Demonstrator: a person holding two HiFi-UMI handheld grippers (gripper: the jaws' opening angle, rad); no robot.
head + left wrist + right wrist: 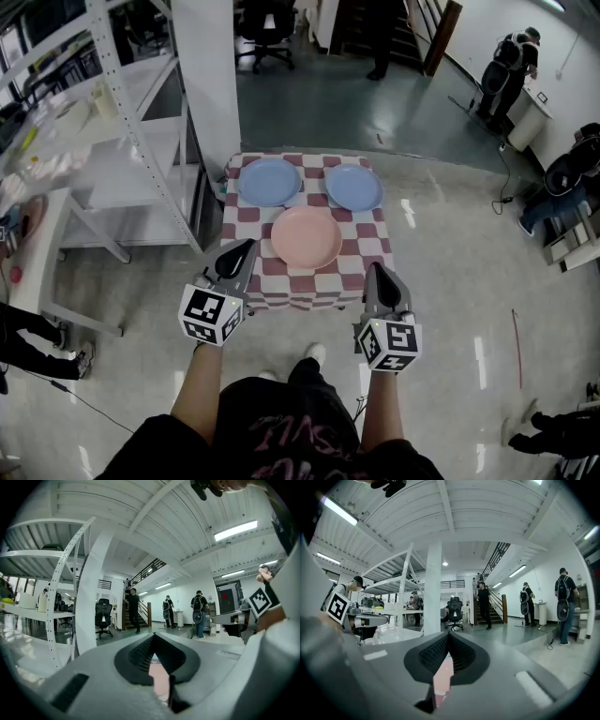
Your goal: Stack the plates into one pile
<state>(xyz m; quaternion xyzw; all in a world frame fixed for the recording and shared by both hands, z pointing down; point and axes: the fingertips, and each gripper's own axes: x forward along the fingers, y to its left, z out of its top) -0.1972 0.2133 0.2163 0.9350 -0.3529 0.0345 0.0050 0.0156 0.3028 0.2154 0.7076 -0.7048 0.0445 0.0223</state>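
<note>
Nearest, the left gripper (242, 251) and the right gripper (377, 274) are held out level on either side of the person's body, pointing at the bench (240, 221); neither carries anything. In the left gripper view its fingers (137, 656) meet at the tips with nothing between them; in the right gripper view the other pair of fingers (427, 656) are likewise pressed together and empty; the pink sliver seen through each narrow slit is only what lies beyond and below.

Just ahead of the fingertips, and between the two pairs, the pink plate (306, 238) lies flat on the checked cloth, apart from both grippers; beyond it, further from the fingers, sit the left blue plate (270, 181) and the right blue plate (353, 187), side by side, each nearly touching the pink one's far rim. Nothing is stacked yet, so the task looks to be at its very start.

The step in hand seems to be the approach and first pick; to do it well, the fingers should part before they reach a rim, not against it; the pink plate is the closest and likely the easiest to take by its near edge. A shallow plate offers little to bite, so one finger probably has to slide under the rim while the other comes down on top; lifting level and lowering centred onto a blue plate should keep it from sliding or chipping.

Past the bench stand a white column (211, 75) and a shelving rack (131, 122) to the left of the fingers; further off, an office chair (267, 37) and standing people.
</note>
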